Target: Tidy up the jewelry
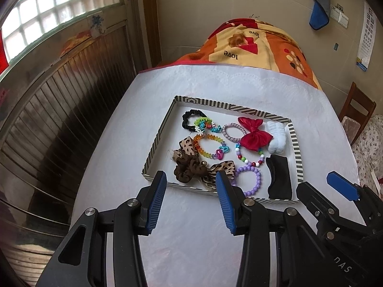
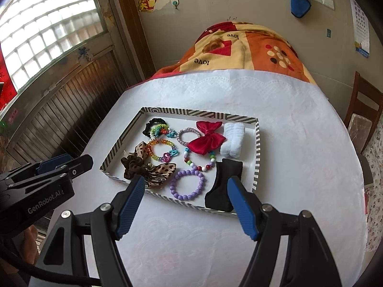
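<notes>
the white-covered table [image 1: 191, 239] spread out under both grippers, with an orange patterned blanket [image 1: 270, 47] heaped at its far end. straight ahead of the fingers sat the striped-rim tray [image 1: 155, 143], its near edge just beyond the fingertips in both views.

the left gripper [image 1: 191, 179] hung above the tablecloth with its blue-padded jaws spread wide and nothing between them; the right gripper [image 2: 186, 186] was likewise wide open and empty. from the left wrist view the right gripper showed at the lower right, and from the right wrist view the left one showed at the left edge.

inside the tray, just past the left gripper's tips, lay a leopard-print bow with a brown scrunchie [image 1: 191, 169]. to the right of it, nearest the right gripper, sat a black hair clip [image 2: 223, 186] against the near rim, with a purple bead bracelet [image 2: 188, 184] beside it — between the clip and the leopard bow. farther ahead lay a red satin bow [image 2: 207, 138], overlapping a multicolour bead necklace [image 2: 198, 165], and a white fluffy scrunchie [image 2: 232, 141] to the bow's right. farther left were a rainbow bead bracelet [image 1: 208, 147], a pink braided hair tie [image 1: 233, 131], and at the far left corner a black scrunchie [image 1: 191, 119] touching a cluster of small coloured hair ties [image 1: 204, 124].
</notes>
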### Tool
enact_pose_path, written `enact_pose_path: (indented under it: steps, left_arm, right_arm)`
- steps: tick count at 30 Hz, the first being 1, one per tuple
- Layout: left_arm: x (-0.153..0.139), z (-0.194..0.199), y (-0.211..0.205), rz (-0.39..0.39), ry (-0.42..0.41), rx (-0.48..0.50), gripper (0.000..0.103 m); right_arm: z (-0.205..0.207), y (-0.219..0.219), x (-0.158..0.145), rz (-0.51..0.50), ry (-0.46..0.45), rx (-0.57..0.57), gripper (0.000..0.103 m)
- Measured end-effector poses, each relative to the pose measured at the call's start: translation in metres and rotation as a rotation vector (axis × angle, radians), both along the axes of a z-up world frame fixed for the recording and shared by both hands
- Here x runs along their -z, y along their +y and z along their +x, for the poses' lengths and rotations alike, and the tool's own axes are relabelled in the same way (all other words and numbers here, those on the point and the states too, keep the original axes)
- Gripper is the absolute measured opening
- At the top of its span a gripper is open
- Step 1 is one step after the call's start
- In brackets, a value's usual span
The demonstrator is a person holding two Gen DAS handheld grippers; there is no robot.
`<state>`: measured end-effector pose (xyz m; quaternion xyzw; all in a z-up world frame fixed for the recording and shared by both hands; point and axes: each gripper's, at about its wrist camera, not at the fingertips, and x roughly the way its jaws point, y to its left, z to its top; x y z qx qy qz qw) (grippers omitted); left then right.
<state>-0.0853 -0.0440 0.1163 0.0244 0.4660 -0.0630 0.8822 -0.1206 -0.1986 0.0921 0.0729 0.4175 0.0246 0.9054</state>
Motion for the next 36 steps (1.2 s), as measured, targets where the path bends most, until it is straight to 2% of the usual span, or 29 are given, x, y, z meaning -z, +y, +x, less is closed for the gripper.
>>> enact_pose_path:
  steps: [36]
  left_arm:
    - [0.011, 0.009, -0.002, 0.009, 0.019, 0.015, 0.033]
  right_arm:
    - [0.010, 0.004, 0.009, 0.010, 0.025, 0.001, 0.075]
